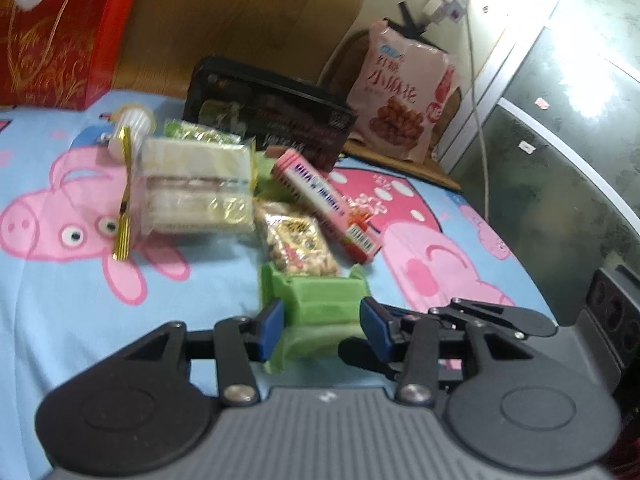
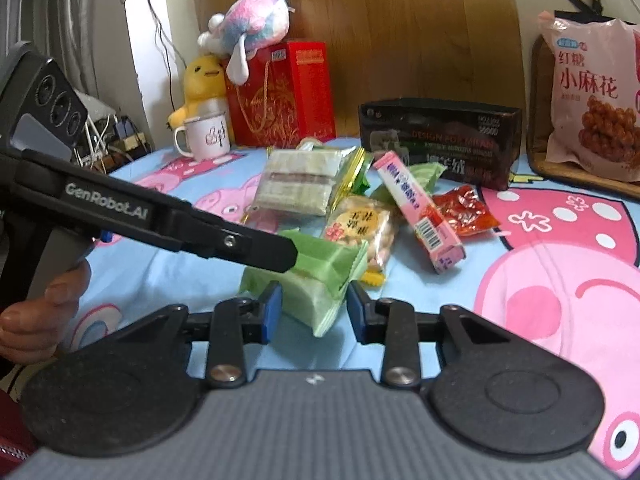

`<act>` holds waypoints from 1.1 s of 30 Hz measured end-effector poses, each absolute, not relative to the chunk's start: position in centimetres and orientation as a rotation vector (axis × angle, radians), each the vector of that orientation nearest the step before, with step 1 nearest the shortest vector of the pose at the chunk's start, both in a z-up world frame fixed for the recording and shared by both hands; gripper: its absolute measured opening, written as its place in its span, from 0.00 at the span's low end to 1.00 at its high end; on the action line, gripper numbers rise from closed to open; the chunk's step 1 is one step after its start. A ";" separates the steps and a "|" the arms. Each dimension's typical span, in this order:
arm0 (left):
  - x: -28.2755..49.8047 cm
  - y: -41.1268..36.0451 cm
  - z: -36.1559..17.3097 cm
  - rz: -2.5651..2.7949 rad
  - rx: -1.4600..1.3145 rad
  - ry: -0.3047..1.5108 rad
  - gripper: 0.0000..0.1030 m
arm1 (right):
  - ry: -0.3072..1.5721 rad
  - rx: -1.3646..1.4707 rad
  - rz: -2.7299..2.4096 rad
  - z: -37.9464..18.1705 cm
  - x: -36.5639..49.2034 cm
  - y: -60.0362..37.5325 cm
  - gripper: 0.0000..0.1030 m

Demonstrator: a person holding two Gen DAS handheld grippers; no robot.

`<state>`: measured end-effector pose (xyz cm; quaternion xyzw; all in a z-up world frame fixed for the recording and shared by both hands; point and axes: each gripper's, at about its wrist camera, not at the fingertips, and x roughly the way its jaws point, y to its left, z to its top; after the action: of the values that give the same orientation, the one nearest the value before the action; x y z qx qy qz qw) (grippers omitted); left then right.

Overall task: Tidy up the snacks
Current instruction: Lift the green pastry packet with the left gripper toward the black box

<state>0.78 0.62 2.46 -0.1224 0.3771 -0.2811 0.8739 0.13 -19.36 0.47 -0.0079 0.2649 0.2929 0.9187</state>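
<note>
On the cartoon bedsheet (image 2: 540,280) the snacks lie in a loose cluster. The wafer pack (image 2: 298,188) lies left of the long biscuit box (image 2: 416,210), with the peanut packet (image 2: 362,228) between and before them. The foil sachet (image 2: 464,210) lies right of that box. Behind stands the storage box (image 2: 440,136); nearest lies the folded wrapped packet (image 2: 320,280), between both grippers' fingers.

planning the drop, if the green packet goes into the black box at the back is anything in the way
Yes. The nut packet lies right behind the green packet, and the pink box lies slantwise beyond it, in front of the black box. Going over them looks safer than sliding.
</note>
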 end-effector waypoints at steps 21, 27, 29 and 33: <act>0.7 1.4 1.1 -0.637 -0.315 0.824 0.46 | 0.553 -0.164 0.599 -0.7 0.1 -17.2 0.46; 0.4 2.3 2.3 -0.629 -0.340 0.795 0.46 | 0.565 -0.034 0.608 0.2 0.8 -18.3 0.34; 0.3 2.7 2.9 -0.629 -0.347 0.773 0.46 | 0.541 -0.023 0.610 0.7 0.6 -18.3 0.34; 0.2 3.0 4.2 -0.625 -0.348 0.733 0.46 | 0.496 -0.005 0.615 1.7 0.5 -18.2 0.34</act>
<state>0.18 3.02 4.18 -0.1666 0.3506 -0.2989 0.8718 0.55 -18.16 1.71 -0.0026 0.2417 0.2996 0.9230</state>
